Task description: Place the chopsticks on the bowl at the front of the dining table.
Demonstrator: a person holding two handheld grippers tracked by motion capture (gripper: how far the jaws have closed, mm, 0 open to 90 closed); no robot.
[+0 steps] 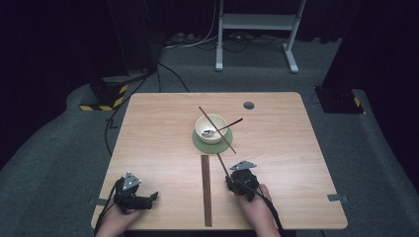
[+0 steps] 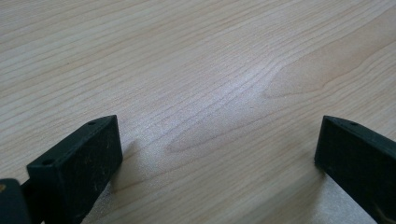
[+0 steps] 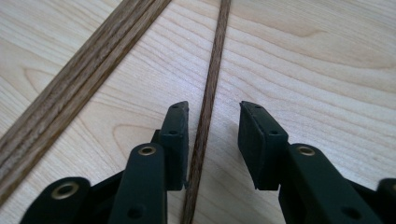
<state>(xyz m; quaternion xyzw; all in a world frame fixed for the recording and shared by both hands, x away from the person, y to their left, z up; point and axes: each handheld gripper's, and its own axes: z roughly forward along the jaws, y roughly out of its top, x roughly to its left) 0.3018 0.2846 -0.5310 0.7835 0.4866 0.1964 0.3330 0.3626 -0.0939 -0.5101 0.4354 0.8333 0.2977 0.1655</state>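
1 chopstick [image 3: 205, 112] is straddled, not yet clamped, by the right gripper [image 3: 214, 122]; the left gripper [image 2: 217, 154] is held wide apart over bare table [image 2: 196, 60].

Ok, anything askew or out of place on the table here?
Mostly the sticks. One thin dark wooden stick lies slanted across the rim of the white bowl on its green round mat, and another lies loose between the right gripper's open jaws, apart from the wooden strip pair. Nothing looks spilled.

Dark studio, lone wooden table [image 1: 148, 128], floor cables [image 1: 170, 74]
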